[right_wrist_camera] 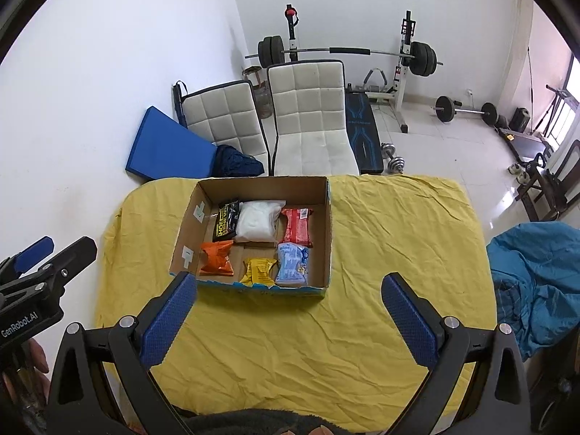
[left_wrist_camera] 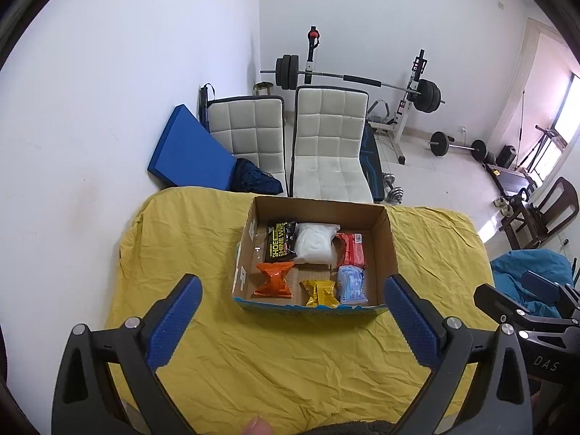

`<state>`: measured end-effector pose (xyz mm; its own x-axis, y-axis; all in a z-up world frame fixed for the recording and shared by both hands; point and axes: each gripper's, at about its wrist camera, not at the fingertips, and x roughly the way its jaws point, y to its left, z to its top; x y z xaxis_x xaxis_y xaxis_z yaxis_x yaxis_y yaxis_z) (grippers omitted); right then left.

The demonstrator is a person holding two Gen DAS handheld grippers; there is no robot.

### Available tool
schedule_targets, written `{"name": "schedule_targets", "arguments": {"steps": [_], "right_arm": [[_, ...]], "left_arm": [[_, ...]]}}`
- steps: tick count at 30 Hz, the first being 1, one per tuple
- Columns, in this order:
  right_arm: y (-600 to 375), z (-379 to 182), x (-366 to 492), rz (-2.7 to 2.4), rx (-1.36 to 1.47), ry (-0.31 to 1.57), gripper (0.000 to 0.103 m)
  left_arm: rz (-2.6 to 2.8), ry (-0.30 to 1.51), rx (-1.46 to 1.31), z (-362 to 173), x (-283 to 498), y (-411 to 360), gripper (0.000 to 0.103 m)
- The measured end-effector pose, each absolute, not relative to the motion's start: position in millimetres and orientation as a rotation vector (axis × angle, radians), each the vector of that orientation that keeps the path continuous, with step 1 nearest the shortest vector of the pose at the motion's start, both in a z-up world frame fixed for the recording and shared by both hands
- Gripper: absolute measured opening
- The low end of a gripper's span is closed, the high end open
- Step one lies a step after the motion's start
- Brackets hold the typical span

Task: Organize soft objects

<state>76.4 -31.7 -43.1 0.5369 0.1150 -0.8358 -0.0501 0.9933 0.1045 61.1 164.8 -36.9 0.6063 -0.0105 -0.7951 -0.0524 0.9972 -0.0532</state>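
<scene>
On the yellow cloth (left_wrist_camera: 290, 355) my left gripper (left_wrist_camera: 290, 320) hangs with jaws spread wide and empty, short of the cardboard box (left_wrist_camera: 389, 250). Orange packet (left_wrist_camera: 274, 280), yellow packet (left_wrist_camera: 320, 293) and blue pouch (left_wrist_camera: 351, 284) line the box's near row. My right gripper (right_wrist_camera: 290, 317) is equally agape. I'd judge packing finished; if tidying, I'd pinch wrappers gently at their middles.

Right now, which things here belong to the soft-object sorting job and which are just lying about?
Job:
box
orange packet
yellow packet
blue packet
red packet
white bag
shoe wipes
left gripper, open
right gripper, open

Lying about:
yellow cloth
white chairs
blue mat
barbell rack
teal fabric
</scene>
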Motion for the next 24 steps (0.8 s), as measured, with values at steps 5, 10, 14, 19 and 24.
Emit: {"name": "schedule_targets", "arguments": {"steps": [5,10,14,19,24], "right_arm": [[-32,-39,73,0.091,0.069,0.993,0.103],[-31,-37,71,0.083,0.064,0.982,0.103],[-30,-32,67,0.076,0.059,0.976,0.103],[-32,-31,66,0.075,0.066,0.979,0.103],[-34,-32,63,0.073,0.069,0.981,0.103]], "left_arm": [[0.037,0.918,-0.075,-36,59,166,0.103],[0.04,0.924,-0.083,-37,55,165,0.103],[0.042,0.923,-0.082,-37,55,165,0.103],[0.044,0.925,-0.082,-38,53,165,0.103],[0.041,0.934,-0.087,-39,49,166,0.103]]}}
